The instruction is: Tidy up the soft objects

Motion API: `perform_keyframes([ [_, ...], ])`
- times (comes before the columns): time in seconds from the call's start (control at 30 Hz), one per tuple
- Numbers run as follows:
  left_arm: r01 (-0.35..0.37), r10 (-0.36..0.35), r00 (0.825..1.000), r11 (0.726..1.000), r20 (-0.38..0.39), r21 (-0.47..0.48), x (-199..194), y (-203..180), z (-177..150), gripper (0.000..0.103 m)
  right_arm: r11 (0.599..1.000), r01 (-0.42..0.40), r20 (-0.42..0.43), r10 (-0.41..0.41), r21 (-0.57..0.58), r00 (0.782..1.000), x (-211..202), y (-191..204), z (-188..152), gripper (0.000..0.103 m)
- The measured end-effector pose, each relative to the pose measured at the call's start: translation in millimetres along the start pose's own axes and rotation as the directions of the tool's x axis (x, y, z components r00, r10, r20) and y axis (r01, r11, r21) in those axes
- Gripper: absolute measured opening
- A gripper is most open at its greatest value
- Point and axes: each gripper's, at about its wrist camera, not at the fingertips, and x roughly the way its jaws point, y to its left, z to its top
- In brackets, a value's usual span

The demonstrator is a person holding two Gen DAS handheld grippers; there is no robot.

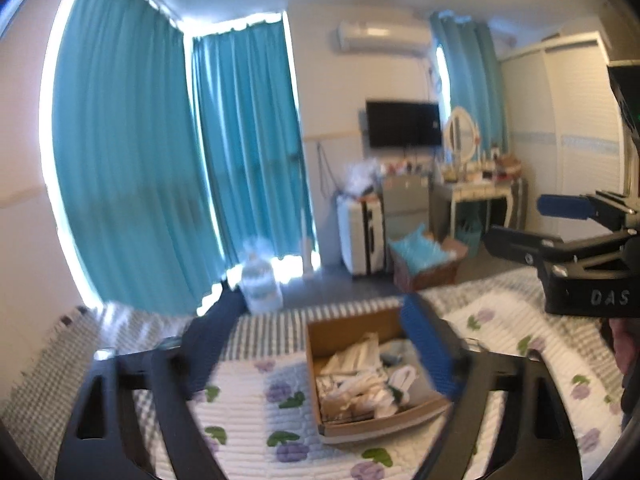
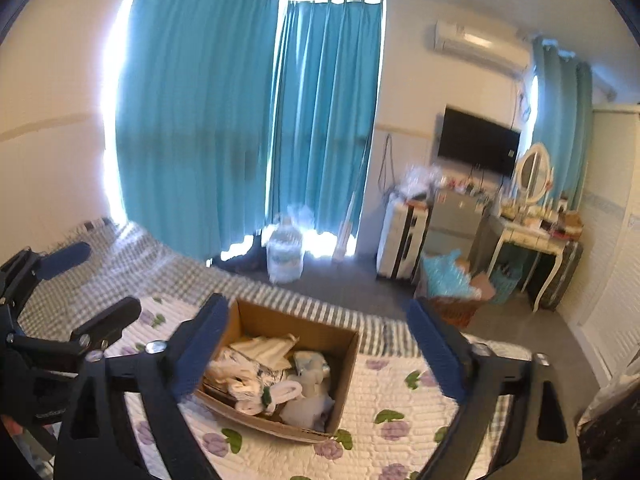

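An open cardboard box (image 1: 340,328) sits on the quilted bed and holds several white and pale soft items (image 1: 360,384). It also shows in the right wrist view (image 2: 348,364) with the soft items (image 2: 272,380) inside. My left gripper (image 1: 320,340) is open and empty, held above the bed with the box between its blue pads (image 1: 428,352). My right gripper (image 2: 320,344) is open and empty, also above the box, with its blue pads (image 2: 204,344) wide apart. Each gripper shows at the edge of the other's view: the right one (image 1: 516,220) and the left one (image 2: 96,284).
The bed has a white quilt with purple flowers (image 2: 400,400) over a grey checked cover (image 2: 100,256). Beyond the bed's far edge are a large water bottle (image 2: 285,256), teal curtains (image 2: 224,120), a basket with blue cloth (image 2: 452,284), a white cabinet (image 2: 400,240) and a dressing table (image 2: 532,236).
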Motion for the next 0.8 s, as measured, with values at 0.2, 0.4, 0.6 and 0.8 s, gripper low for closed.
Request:
perform_keyframes([
  [0.2, 0.003, -0.001, 0.988, 1.0, 0.155, -0.008, -82, 8, 18, 0.103, 0.999, 0.028, 0.104, -0.031, 0.03, 0.994, -75, 4, 4, 0.103],
  [0.4, -0.046, 0.049, 0.974, 0.999, 0.223, -0.016, -119, 10, 6, 0.103, 0.998, 0.034, 0.189, -0.044, 0.056, 0.981, -119, 12, -24, 0.103],
  [0.6, -0.051, 0.066, 0.977, 0.996, 0.201, -0.077, -116, 11, -43, 0.103, 0.993, -0.016, 0.139, -0.001, 0.12, 0.99, -102, 17, -85, 0.103],
  [0.8, -0.088, 0.098, 0.989, 0.992, 0.113, -0.09, -82, 10, -97, 0.103, 0.99, 0.021, 0.116, -0.038, 0.142, 0.993, -49, 19, -135, 0.103],
])
